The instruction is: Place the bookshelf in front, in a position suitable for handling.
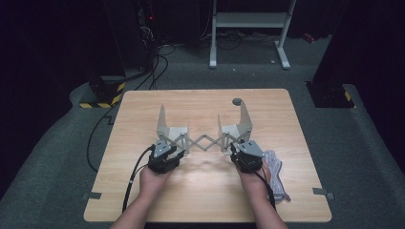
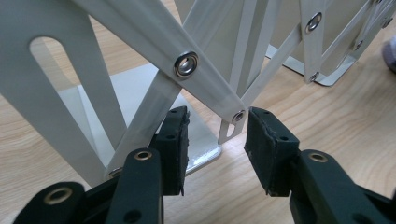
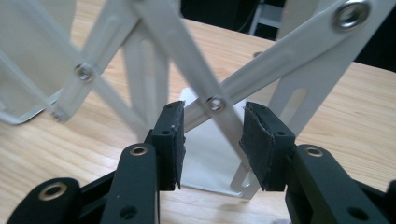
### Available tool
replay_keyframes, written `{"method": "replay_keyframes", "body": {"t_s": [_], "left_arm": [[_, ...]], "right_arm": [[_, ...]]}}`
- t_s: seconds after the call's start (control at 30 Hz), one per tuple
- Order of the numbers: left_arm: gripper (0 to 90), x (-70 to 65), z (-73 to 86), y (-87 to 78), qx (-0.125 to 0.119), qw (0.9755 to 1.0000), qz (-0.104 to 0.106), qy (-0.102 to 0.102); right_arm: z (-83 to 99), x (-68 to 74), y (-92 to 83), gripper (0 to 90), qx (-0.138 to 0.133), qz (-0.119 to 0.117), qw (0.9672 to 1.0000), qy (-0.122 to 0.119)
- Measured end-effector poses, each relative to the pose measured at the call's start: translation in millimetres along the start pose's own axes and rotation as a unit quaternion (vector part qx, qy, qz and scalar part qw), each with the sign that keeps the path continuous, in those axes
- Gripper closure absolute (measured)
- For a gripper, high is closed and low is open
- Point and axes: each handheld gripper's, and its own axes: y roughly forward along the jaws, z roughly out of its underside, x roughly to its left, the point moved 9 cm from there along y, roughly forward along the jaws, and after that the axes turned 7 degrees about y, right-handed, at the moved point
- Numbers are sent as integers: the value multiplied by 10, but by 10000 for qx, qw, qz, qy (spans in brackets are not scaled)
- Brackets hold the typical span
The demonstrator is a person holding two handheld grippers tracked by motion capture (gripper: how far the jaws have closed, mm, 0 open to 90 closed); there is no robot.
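Reaching in from six o'clock, two bare forearms are seen in the high view, each hand wrapped around one black two-jaw gripper held low over the light wooden counter (image 1: 200,200). The left gripper (image 1: 177,154) is angled towards one o'clock, the right gripper (image 1: 235,149) towards eleven o'clock, so that both converge on one cream-white metal expanding rack with a scissor lattice (image 1: 204,140).

That rack stands near the middle of the counter, its two upright end plates at ten and two o'clock of the hands, with the lattice stretched between them.

In the left gripper view, the left gripper's fingers (image 2: 175,144) are parted about halfway, and a riveted lattice joint lies in the gap between them; the left pad lies against a slat, though a firm grip cannot be told. In the right gripper view, the right gripper's fingers (image 3: 264,140) are likewise half open around a crossing of two slats, neither pad plainly pressed onto them.

One small grey round disc (image 1: 237,101) lies at twelve o'clock of the rack's right end plate. One crumpled clear plastic bag (image 1: 276,164) lies just beside the right hand, at three o'clock.
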Motion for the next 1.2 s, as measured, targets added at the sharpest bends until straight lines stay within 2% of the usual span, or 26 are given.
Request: {"method": "replay_keyframes", "body": {"t_s": [0.07,0.17,0.23,0.3,0.37,0.4,0.43,0.5,0.57,0.6,0.63,0.7,0.73,0.77,0.8,0.83,0.9,0.93,1.03,1.1,1.17,1.2], "left_arm": [[564,10,59,-54,42,10000,51,51],[547,3,127,-129,49,9999,126,82],[529,18,222,-241,45,9998,137,123],[504,78,352,-394,78,9997,46,228],[483,133,422,-494,68,9998,47,191],[476,133,422,-494,68,9998,47,191],[476,161,455,-533,93,9998,34,167],[454,205,521,-590,111,9999,12,129],[436,240,588,-615,182,9998,-18,117],[421,268,611,-624,198,9998,-13,54],[411,268,611,-624,198,9998,-13,54],[403,284,618,-632,150,9999,4,-36],[387,281,620,-633,119,9999,40,-98],[387,278,621,-630,100,9999,76,-117],[362,272,618,-628,88,9998,114,-124],[355,254,604,-626,38,9998,174,-109],[348,245,598,-625,14,9998,182,-93],[330,227,590,-617,5,9998,208,-44],[313,205,603,-591,66,9997,241,45],[305,202,609,-586,99,9997,232,74],[276,195,612,-581,135,9996,231,93],[276,197,611,-582,152,9996,203,98]], "right_arm": [[8,19,-38,590,5,-71,10000,-28],[-6,23,-141,583,-146,-151,9998,-37],[-6,3,-301,550,-271,-235,9994,-32],[48,-69,-452,511,-291,-235,9993,-10],[109,-148,-559,488,-311,-205,9993,24],[145,-194,-607,479,-315,-170,9994,38],[145,-194,-607,479,-315,-170,9994,38],[219,-292,-674,445,-287,-101,9995,64],[277,-405,-721,407,-168,-43,9998,112],[323,-511,-759,365,-82,70,9997,201],[323,-511,-759,365,-82,70,9997,201],[413,-662,-786,327,24,353,9992,198],[506,-755,-790,301,199,437,9984,301],[506,-755,-790,301,199,437,9984,301],[612,-838,-786,272,402,458,9971,465],[664,-865,-780,266,486,465,9962,547],[711,-877,-766,260,558,421,9956,621],[800,-852,-710,243,766,297,9939,740],[887,-775,-612,240,1018,184,9918,750],[908,-745,-577,233,1099,162,9914,697],[992,-673,-465,225,1346,180,9897,449],[992,-673,-465,225,1346,180,9897,449]]}}
